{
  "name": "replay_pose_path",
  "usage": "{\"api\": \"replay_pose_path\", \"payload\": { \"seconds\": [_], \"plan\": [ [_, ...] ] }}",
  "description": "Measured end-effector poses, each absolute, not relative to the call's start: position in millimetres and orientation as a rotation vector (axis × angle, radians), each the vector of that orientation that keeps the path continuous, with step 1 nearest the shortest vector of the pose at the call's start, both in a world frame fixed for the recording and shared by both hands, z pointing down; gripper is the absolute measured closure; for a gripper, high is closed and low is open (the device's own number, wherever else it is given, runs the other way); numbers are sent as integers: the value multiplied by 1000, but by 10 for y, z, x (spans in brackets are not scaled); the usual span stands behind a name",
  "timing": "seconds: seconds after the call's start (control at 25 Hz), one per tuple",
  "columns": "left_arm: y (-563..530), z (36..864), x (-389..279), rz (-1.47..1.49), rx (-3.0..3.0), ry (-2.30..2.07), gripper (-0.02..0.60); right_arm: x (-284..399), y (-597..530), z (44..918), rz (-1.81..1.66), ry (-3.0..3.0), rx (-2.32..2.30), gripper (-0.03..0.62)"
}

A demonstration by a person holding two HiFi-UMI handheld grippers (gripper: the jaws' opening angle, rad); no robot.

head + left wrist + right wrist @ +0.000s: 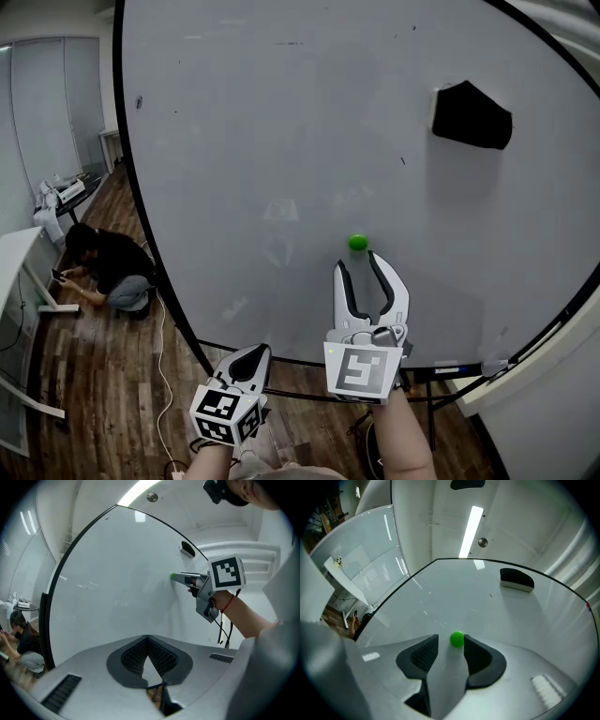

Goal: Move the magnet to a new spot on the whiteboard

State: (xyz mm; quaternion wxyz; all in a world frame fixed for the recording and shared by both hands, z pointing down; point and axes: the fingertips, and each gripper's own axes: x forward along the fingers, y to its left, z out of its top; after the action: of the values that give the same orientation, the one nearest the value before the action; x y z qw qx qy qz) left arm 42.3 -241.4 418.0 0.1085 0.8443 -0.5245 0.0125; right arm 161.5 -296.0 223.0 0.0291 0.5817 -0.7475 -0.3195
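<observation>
The green magnet [457, 639] is stuck on the whiteboard [281, 141], lower middle, below-left of the black eraser [472, 115]. The right gripper [360, 262] is spread wide around it. Its own view shows the magnet right by one pad, with a clear gap to the other. The left gripper [147, 638] is closed on nothing, hanging low. Only the head view shows it's clear of the board.

Looks like an office or meeting room here. There's 1 big whiteboard [281, 141] on a stand filling the view, a black eraser [472, 115] stuck up on it. Wood-plank floor [103, 375] below, a white desk [19, 253] at the left edge, a person [108, 262] crouched beside it. Overhead, a long strip light [469, 524], and glass partition panels [370, 541] off to the side.
</observation>
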Motion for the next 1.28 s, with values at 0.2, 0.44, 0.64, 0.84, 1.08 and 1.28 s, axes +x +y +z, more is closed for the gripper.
{"api": "replay_pose_path", "payload": {
  "seconds": [0.2,0.44,0.64,0.84,1.08,1.28],
  "plan": [
    [-2228,4131,430,14,2490,-1592,575,1622,-2685,2340,-1001,-2341,1781,493],
    [-1970,4114,383,-31,2512,-1660,575,1553,-2284,2544,-902,-2508,1774,585],
    [-1766,4119,345,-75,2529,-1671,575,1481,-1935,2797,-768,-2668,1785,585],
    [-1558,4164,241,-79,2544,-1650,575,1376,-1635,3184,-602,-2684,1773,585],
    [-1187,4182,8,-27,2554,-1620,575,1224,-1279,3574,-398,-2657,1787,585],
    [-829,4263,-194,-24,2567,-1599,575,1055,-906,3829,-274,-2676,1779,585]
  ]
}}
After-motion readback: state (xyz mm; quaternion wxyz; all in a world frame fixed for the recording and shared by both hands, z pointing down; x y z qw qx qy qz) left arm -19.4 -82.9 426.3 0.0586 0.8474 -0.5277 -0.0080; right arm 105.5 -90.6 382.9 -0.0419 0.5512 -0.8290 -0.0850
